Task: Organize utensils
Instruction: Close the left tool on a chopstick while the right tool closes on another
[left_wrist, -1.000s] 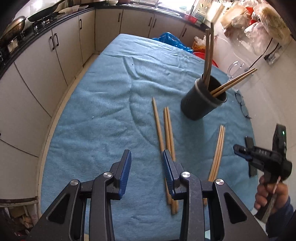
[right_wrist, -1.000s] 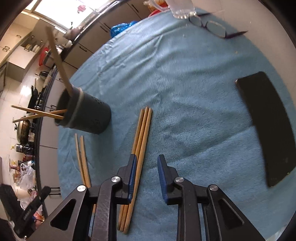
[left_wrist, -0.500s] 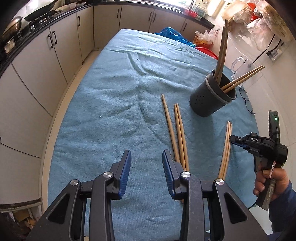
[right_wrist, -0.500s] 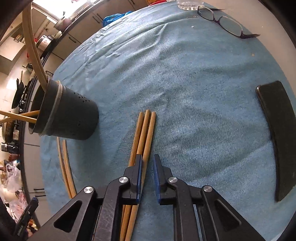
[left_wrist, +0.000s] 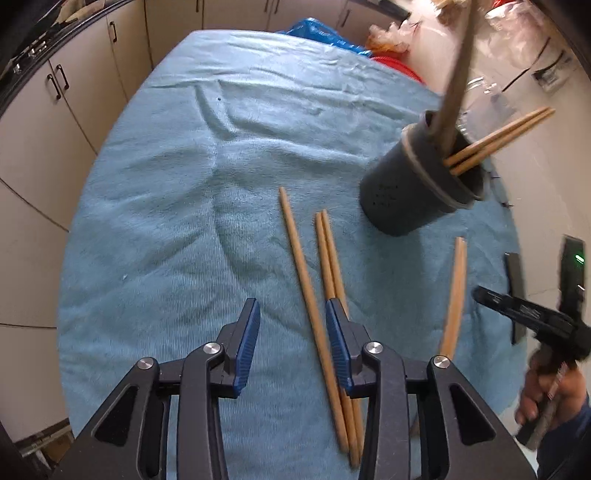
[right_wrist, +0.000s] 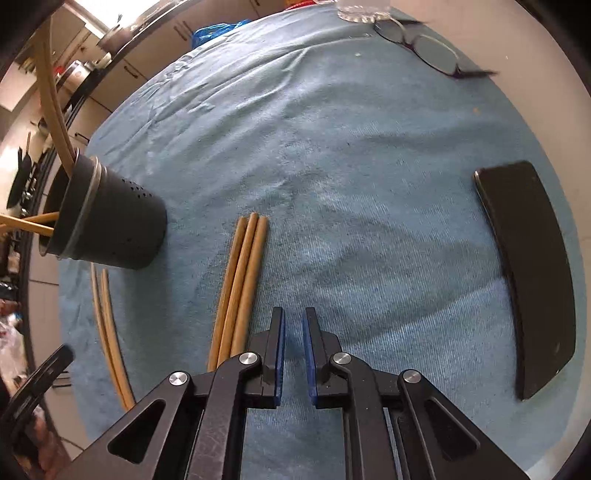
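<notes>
A dark grey utensil holder (left_wrist: 417, 184) stands on the blue cloth (left_wrist: 184, 184) with several wooden chopsticks (left_wrist: 495, 136) leaning in it. Three loose chopsticks (left_wrist: 314, 280) lie before it; my open left gripper (left_wrist: 291, 317) hovers over their near ends, one stick showing between the jaws. A second bundle of three chopsticks (right_wrist: 242, 280) lies right of the holder (right_wrist: 107, 221). My right gripper (right_wrist: 292, 325) is empty, jaws nearly closed with a narrow gap, just right of that bundle. It also shows in the left wrist view (left_wrist: 532, 314).
A black phone (right_wrist: 532, 273) lies on the cloth at the right. Glasses (right_wrist: 424, 44) and a clear jug (right_wrist: 364, 9) are at the far edge. Kitchen cabinets (left_wrist: 55, 122) run along the left of the table. The other pair of chopsticks (right_wrist: 107, 325) lies left.
My left gripper has moved forward and right, so one loose chopstick now lies between its jaws. My right gripper has narrowed its jaws and shifted right of the chopstick bundle.
</notes>
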